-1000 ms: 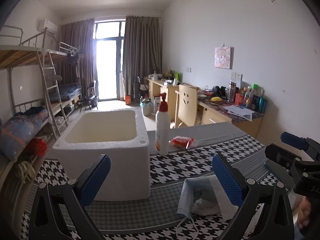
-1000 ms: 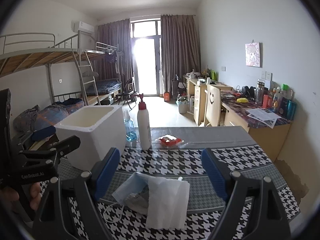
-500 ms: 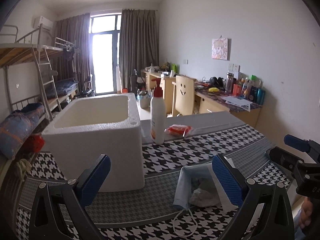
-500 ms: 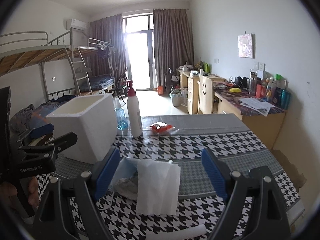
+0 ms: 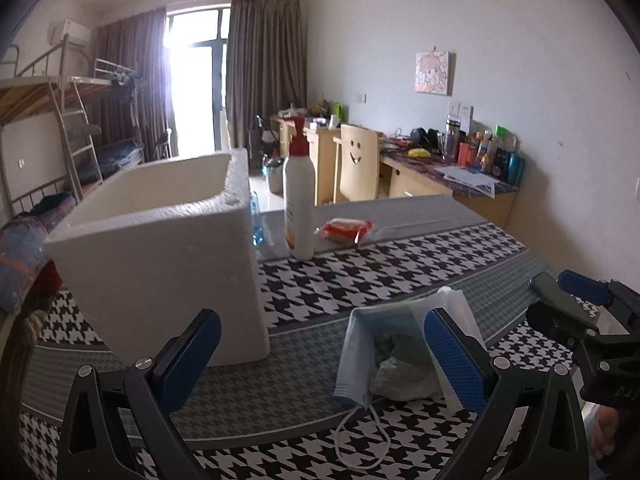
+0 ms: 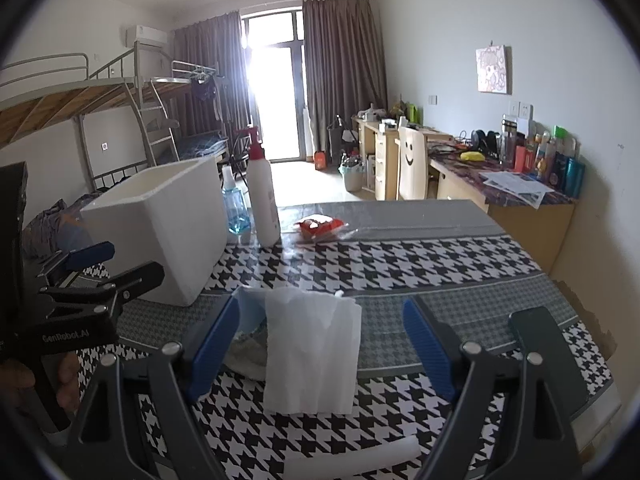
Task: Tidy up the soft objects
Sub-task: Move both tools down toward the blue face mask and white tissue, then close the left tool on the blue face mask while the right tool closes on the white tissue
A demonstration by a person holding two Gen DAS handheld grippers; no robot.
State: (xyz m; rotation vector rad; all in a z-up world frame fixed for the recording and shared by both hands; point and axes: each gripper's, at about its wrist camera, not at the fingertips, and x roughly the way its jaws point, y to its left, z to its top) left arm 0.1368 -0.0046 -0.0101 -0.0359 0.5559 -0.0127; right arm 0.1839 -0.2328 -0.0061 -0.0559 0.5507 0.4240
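A blue face mask (image 5: 362, 344) lies on the houndstooth tablecloth with a crumpled grey tissue (image 5: 400, 368) on it and a white folded tissue (image 6: 310, 348) beside it. A white foam box (image 5: 160, 248) stands open at the left. My left gripper (image 5: 320, 356) is open and empty, just before the mask. My right gripper (image 6: 322, 350) is open and empty, with the white tissue between its fingers' line of sight. The mask (image 6: 250, 312) peeks out left of the tissue in the right wrist view. Each gripper shows in the other's view, the right (image 5: 576, 304) and the left (image 6: 108, 264).
A white pump bottle (image 5: 299, 200), a blue liquid bottle (image 6: 236, 208) and a red packet in clear wrap (image 5: 346, 229) stand behind the box. A white rolled item (image 6: 352, 456) lies at the near table edge. Desks, a chair and bunk beds are beyond.
Both grippers have drawn back and shifted slightly; the mask and tissues sit farther from the cameras, and the foam box has moved left in the left wrist view. Both stay open.
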